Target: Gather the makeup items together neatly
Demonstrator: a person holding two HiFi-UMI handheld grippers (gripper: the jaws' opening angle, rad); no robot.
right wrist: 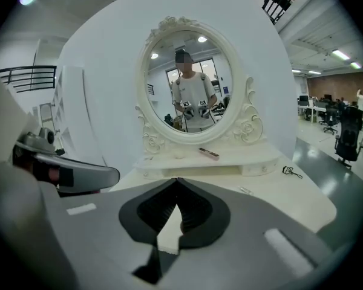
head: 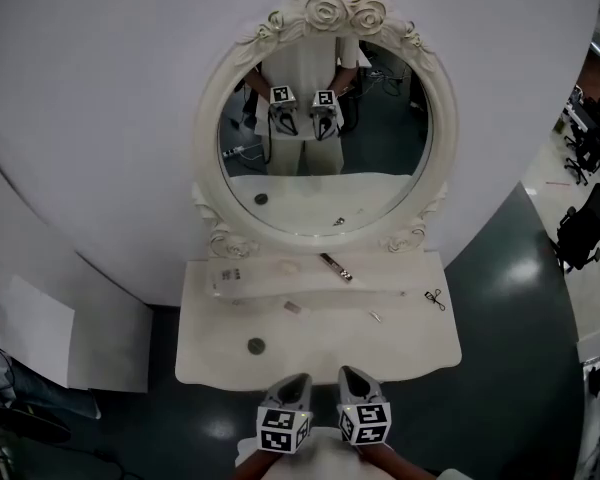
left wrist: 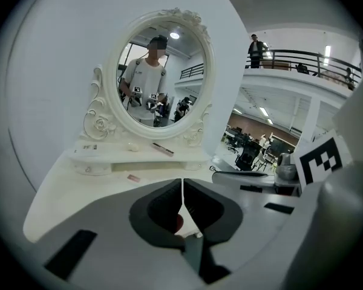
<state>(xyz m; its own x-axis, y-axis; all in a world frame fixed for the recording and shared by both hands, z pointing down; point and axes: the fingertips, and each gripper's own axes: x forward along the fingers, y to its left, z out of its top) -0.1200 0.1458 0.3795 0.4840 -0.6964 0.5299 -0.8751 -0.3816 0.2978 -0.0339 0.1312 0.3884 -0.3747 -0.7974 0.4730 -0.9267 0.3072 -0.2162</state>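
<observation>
Seen shut, nothing gripped: left tool (head: 299, 380), right tool (head: 350, 373). Items on tabletop (head: 410, 343) are poorly resolved: dark disc (head: 256, 346) at 10 o'clock of the tools, looped piece (head: 435, 298) at 2 o'clock.

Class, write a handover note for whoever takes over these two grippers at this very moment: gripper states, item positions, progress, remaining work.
Left gripper: shut, empty, short of the vanity table. Right gripper: shut, empty, beside it.
Items: dark tube on the raised shelf under the mirror; round compact front left of the tabletop; small pink item near the middle; eyelash curler far right.
Done: nothing gathered, items lie apart.
To do: collect them all into one neat group.
</observation>
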